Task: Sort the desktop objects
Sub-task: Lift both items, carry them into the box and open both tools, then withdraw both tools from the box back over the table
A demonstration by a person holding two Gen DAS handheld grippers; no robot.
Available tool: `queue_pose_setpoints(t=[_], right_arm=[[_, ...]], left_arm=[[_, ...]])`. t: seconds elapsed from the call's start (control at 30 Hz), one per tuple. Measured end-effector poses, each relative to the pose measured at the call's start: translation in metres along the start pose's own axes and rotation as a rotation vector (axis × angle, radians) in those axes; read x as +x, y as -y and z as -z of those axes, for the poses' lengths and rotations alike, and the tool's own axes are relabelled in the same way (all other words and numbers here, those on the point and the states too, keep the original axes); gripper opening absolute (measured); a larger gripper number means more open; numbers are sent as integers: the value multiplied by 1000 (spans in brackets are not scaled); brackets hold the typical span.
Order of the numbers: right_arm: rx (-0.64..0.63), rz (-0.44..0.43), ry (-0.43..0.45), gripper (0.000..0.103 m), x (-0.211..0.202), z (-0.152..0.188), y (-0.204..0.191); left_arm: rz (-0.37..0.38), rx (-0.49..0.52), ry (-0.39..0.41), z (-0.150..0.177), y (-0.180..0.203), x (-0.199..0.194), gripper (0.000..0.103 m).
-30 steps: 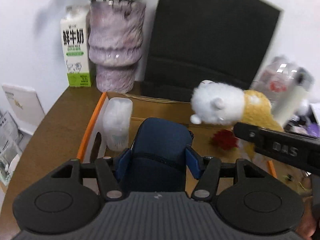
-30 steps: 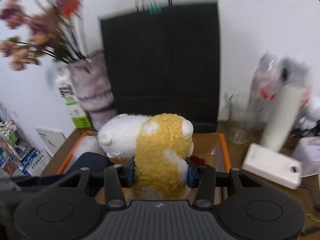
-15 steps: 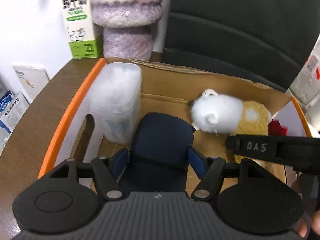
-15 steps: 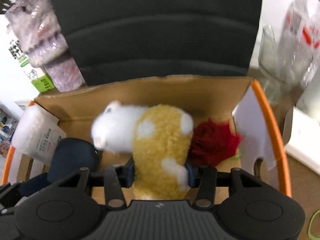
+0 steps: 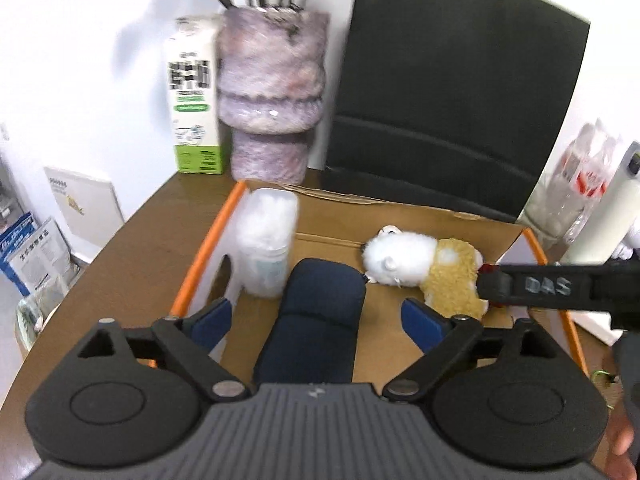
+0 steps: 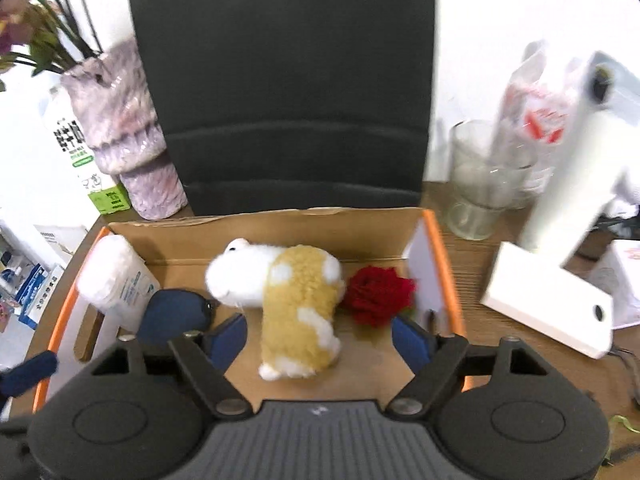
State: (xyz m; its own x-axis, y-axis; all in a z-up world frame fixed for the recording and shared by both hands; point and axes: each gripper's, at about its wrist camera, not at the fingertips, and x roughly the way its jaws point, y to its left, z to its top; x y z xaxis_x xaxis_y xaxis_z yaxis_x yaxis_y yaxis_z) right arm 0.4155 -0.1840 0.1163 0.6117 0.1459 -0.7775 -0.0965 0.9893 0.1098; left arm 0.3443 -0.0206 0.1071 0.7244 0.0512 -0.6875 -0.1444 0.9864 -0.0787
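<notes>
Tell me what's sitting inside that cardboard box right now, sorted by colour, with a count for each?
White: 1, the tub of cotton swabs
Navy blue: 1, the soft pouch
White and yellow: 1, the plush toy
Red: 1, the rose
Total: 4 in the cardboard box

Both cams sit just behind their own claw, looking fwd and steeply down along the fingers; fisheye bends the edges. Left wrist cam: left claw (image 5: 316, 318) fills the bottom, cardboard box (image 5: 400, 216) close below, seen from its left-front side, wall behind. Right wrist cam: right claw (image 6: 320, 336) at bottom, same box (image 6: 280, 220) seen more centrally w/ more of the surface (image 6: 472, 272) to the right. Shared: box interior, plush toy (image 5: 424, 268) (image 6: 288, 292), dark pouch (image 5: 316, 320) (image 6: 172, 314), vase (image 5: 272, 92) (image 6: 124, 128), black chair back (image 5: 460, 92) (image 6: 288, 80). Right claw's arm crosses the left view's right edge.
</notes>
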Motion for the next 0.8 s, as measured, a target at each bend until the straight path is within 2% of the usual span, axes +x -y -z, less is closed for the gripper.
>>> queue_pose_setpoints(t=[0.1, 0.27, 0.4, 0.57, 0.8], right_arm=[[-10, -11, 45, 82, -28, 20, 0], [-17, -42, 132, 84, -74, 75, -1], [-30, -74, 181, 88, -102, 129, 0], [-4, -115, 194, 88, -131, 193, 5], [-79, -110, 254, 88, -168, 277, -7]], left_arm=[[13, 2, 10, 13, -12, -27, 96], [35, 49, 55, 49, -26, -73, 103], [52, 101, 77, 91, -33, -104, 103], [99, 77, 44, 143, -43, -131, 103], [127, 114, 51, 222, -58, -172, 103]])
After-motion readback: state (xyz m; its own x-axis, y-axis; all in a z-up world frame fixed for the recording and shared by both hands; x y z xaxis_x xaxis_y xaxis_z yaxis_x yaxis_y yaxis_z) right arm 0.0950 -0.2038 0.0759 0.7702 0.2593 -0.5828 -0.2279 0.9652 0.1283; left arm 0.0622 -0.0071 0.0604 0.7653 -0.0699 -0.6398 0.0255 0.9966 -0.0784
